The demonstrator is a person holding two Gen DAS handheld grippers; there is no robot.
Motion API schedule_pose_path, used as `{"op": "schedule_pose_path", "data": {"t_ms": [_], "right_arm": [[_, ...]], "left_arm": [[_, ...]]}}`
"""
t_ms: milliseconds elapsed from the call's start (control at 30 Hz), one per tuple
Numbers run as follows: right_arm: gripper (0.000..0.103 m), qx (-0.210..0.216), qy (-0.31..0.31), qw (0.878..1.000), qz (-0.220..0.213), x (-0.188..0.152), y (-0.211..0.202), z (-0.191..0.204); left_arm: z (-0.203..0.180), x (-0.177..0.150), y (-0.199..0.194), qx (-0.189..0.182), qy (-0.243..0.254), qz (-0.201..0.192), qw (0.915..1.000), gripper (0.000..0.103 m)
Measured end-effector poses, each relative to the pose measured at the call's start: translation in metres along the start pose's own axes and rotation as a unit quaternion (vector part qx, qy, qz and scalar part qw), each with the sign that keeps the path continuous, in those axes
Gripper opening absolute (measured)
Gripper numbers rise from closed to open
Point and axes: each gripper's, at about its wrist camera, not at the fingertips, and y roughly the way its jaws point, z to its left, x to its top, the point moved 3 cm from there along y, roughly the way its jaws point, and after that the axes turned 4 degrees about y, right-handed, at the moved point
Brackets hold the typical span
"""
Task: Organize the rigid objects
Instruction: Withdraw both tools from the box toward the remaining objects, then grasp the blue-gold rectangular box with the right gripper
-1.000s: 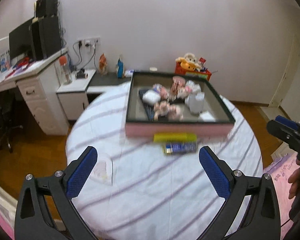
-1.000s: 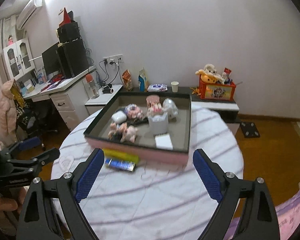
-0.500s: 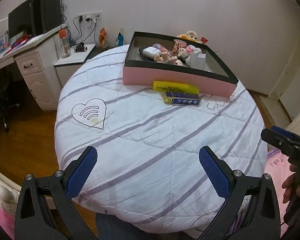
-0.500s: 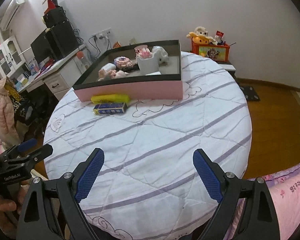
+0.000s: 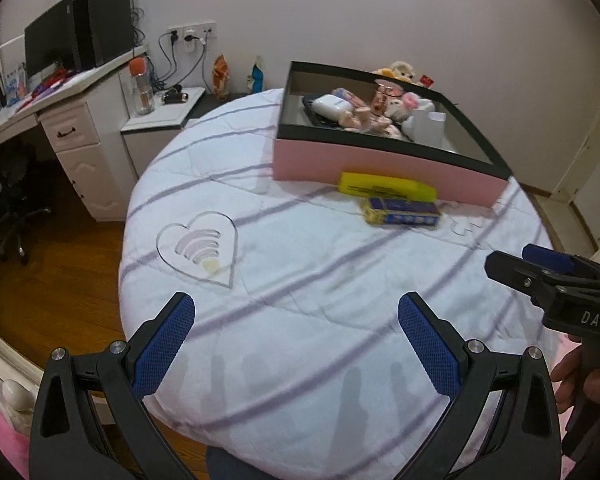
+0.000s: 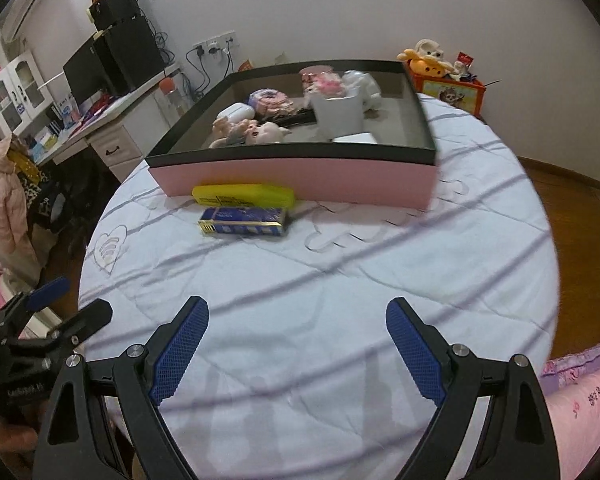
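A: Both grippers, the left gripper (image 5: 296, 340) and the right gripper (image 6: 296, 344), hung spread and empty above the quilted round table (image 6: 340, 300). The yellow box (image 6: 244, 196) and blue box (image 6: 244, 221) lay just before the pink tray (image 6: 300, 178).

B: Which step?

A: Probably the approach; next, reach forward and straddle a box. Compared with a second earlier, both views sat lower and tilted further down.

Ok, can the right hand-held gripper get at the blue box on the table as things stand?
Probably yes. The right hand-held gripper is open and empty, and only bare tablecloth lies between it and the blue box. The yellow box sits just behind, close, so grip it from the ends.
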Motion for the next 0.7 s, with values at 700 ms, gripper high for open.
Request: {"op": "schedule_pose_path", "data": {"t_ms": [700], "right_arm": [[0.086, -0.075, -0.005, 0.997, -0.005, 0.03, 0.088, 0.049]], "left_arm": [[0.043, 0.018, 0.058, 0.025, -0.025, 0.027, 0.999, 0.103]]}}
